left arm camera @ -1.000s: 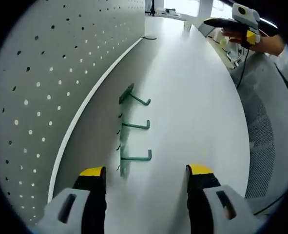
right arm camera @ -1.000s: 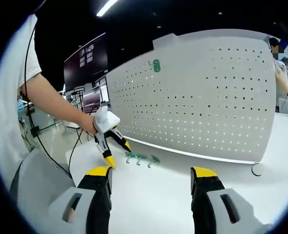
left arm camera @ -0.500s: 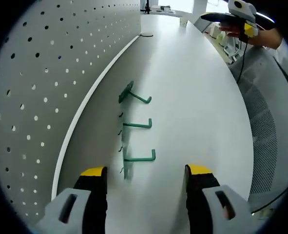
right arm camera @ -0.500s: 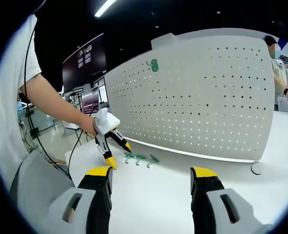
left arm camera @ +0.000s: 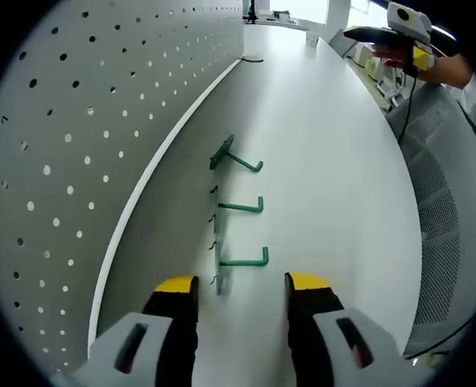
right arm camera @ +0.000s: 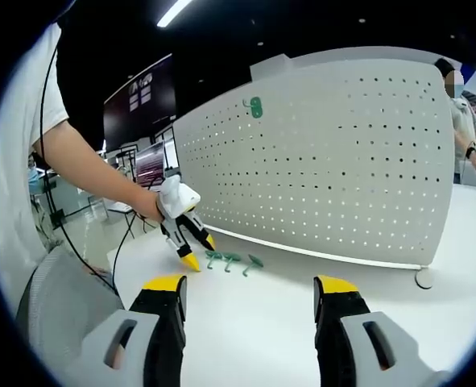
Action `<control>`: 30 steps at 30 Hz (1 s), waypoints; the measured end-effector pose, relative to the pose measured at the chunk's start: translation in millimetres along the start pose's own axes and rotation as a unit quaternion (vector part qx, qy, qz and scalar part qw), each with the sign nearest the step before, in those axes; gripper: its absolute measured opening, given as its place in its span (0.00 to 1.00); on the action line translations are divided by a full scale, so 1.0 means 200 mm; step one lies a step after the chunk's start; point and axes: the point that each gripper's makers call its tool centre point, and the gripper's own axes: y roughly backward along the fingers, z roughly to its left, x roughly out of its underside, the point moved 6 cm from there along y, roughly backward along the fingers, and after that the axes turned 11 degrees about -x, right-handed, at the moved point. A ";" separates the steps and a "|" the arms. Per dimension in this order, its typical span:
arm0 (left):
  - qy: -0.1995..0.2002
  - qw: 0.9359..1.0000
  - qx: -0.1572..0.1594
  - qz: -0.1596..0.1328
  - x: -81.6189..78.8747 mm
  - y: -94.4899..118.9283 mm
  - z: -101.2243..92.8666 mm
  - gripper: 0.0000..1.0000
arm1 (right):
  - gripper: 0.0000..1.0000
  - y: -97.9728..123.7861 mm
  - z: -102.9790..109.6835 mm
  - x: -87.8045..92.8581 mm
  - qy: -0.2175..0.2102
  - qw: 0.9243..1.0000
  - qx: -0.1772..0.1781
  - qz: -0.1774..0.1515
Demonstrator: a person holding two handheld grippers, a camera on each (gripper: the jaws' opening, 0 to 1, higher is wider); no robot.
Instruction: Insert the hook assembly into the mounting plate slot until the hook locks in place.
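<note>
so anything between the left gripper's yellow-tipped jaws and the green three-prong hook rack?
Nothing: in the left gripper view only bare white tabletop separates the left gripper from the green hook rack.

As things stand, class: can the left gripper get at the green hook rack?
Probably yes. The left gripper is open, and the rack lies on the bare table just ahead of its jaws, beside the pegboard. Nothing lies between them.
</note>
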 end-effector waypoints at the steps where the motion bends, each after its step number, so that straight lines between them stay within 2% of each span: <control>1: 0.002 1.000 -0.002 0.000 0.00 0.00 0.01 0.41 | 0.61 0.00 0.00 0.00 0.000 1.000 0.000 0.001; 6: 0.016 1.000 -0.011 0.002 -0.01 0.00 0.02 0.37 | 0.60 0.00 -0.01 0.01 -0.002 1.000 0.003 0.005; 15: 0.032 0.999 -0.027 0.005 -0.01 0.00 0.03 0.21 | 0.59 0.01 -0.01 0.00 -0.002 1.000 0.004 0.003; 30: 0.048 0.998 -0.042 0.008 -0.01 -0.01 0.05 0.13 | 0.57 0.01 -0.01 0.00 -0.002 1.000 0.002 0.003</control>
